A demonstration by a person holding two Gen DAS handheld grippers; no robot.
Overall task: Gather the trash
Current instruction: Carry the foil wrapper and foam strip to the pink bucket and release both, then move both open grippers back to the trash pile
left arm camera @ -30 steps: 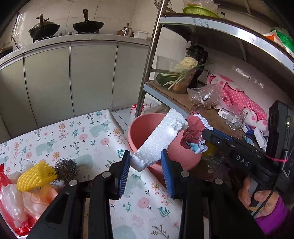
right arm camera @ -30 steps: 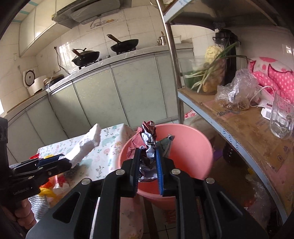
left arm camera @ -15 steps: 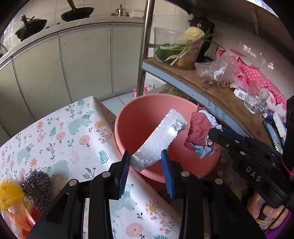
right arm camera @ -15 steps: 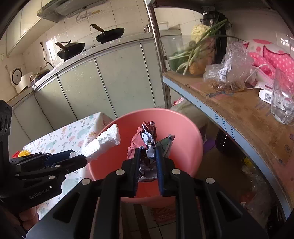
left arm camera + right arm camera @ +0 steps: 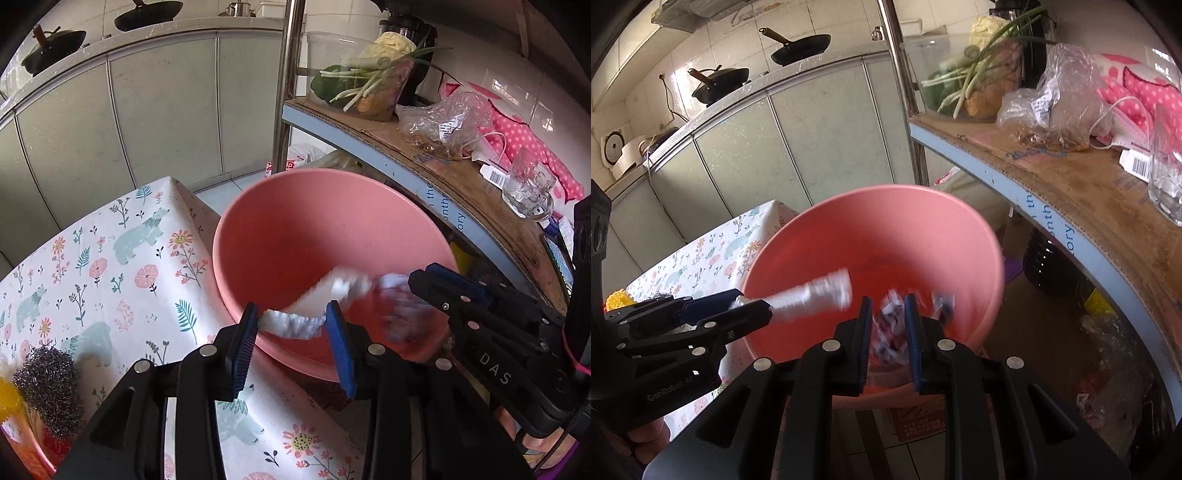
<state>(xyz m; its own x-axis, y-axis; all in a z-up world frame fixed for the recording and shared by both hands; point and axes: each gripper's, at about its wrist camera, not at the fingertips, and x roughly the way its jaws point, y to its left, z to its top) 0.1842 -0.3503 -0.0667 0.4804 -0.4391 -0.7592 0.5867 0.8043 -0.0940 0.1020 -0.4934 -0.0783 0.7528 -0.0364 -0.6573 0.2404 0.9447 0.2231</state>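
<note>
A pink basin (image 5: pixel 295 206) stands beside the table, below both grippers. My left gripper (image 5: pixel 291 332) hangs over its near rim and its jaws are opening. The white foam piece (image 5: pixel 343 284) lies blurred between the pads, loose and tipping down into the basin. In the right wrist view the foam piece (image 5: pixel 812 295) pokes out of the left gripper (image 5: pixel 753 308). My right gripper (image 5: pixel 888 325) stands narrow over the basin (image 5: pixel 886 210), its pads on a blurred wad of crumpled red and white paper (image 5: pixel 888 319). The wad (image 5: pixel 397 299) sags below the right gripper (image 5: pixel 432 275).
A flowered tablecloth (image 5: pixel 110 277) covers the table at left, with a steel scourer (image 5: pixel 48 391) near its front. A metal shelf (image 5: pixel 424 173) crowds the right, bearing a glass (image 5: pixel 528 188), a plastic bag (image 5: pixel 443 125) and vegetables (image 5: pixel 369 74). Grey cabinets stand behind.
Both grippers have sunk closer over the basin. The left jaws have spread and the foam has tipped downward. The paper wad sits lower between the right pads.
</note>
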